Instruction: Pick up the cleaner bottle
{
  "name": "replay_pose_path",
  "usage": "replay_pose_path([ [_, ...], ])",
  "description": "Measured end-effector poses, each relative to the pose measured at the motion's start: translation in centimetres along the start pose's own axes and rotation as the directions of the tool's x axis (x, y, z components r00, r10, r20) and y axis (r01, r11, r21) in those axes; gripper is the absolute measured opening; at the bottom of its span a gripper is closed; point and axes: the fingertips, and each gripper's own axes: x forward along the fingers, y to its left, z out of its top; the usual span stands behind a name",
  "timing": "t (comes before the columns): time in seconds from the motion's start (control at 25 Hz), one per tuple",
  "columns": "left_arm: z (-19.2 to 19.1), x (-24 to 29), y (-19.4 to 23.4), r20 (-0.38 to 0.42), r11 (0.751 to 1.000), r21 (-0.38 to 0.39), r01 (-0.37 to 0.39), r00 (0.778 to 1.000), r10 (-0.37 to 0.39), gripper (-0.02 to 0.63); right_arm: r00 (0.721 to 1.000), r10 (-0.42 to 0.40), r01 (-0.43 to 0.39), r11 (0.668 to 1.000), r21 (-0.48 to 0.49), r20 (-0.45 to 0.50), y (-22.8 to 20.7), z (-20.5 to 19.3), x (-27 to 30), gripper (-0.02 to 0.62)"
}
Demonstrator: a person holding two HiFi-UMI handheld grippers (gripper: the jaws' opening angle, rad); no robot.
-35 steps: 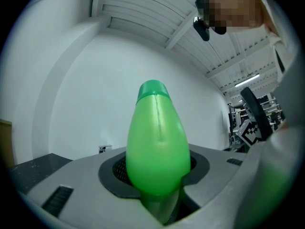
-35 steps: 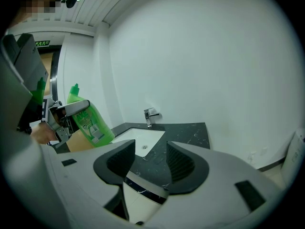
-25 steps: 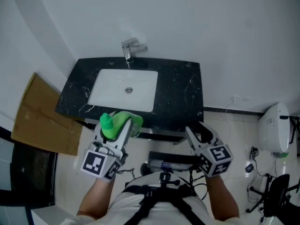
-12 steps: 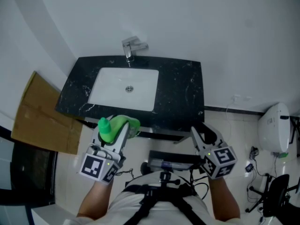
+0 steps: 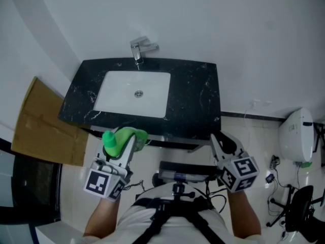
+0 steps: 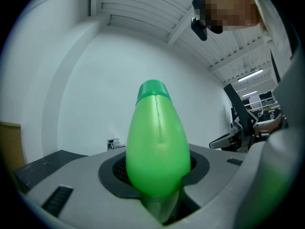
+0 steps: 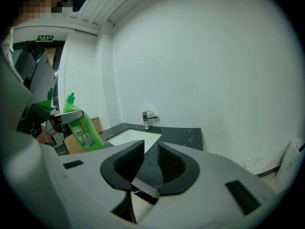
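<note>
Left gripper [image 5: 123, 147] was clamped on the green cleaner bottle [image 5: 121, 138], held just before the front edge of the black countertop [image 5: 195, 100]. Right gripper [image 5: 222, 142], well apart, had its jaws closing on nothing. Beyond lay the white basin [image 5: 134, 93] and tap [image 5: 138, 50]. Cardboard [image 5: 43, 123] stood at the left.

Head view overhead, gripper views low, all sharing faucet [image 5: 138, 52]

Desk [image 5: 195, 95]: bare right of the basin [image 5: 116, 94], open passage.
Back: faucet [image 5: 138, 50] against the wall.
Left: cardboard [image 5: 43, 123] beside the desk.
Front: cleaner bottle [image 6: 156, 147] in left gripper's [image 6: 155, 175] jaws.
</note>
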Motion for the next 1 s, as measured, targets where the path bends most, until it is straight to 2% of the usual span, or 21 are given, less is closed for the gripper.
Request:
replay_pose_path([
  [0.28,-1.2,-0.5,0.2,-0.032,1.0,-0.014,0.001,0.999,-0.001,0.173,1.0,-0.002,0.002,1.0,-0.007,0.009,0.3,0.6,-0.1,0.002],
  [0.76,-3.2,-1.3,-0.4,-0.085,1.0,-0.012,0.017,0.996,-0.018,0.173,1.0,-0.004,0.004,0.998,-0.063,0.008,0.6,0.3,-0.4,0.002],
  [1.0,-3.4,-1.3,-0.5,-0.086,1.0,-0.014,0.017,0.996,-0.018,0.173,1.0,-0.016,0.015,0.998,-0.055,-0.017,0.7,0.1,-0.6,0.002],
])
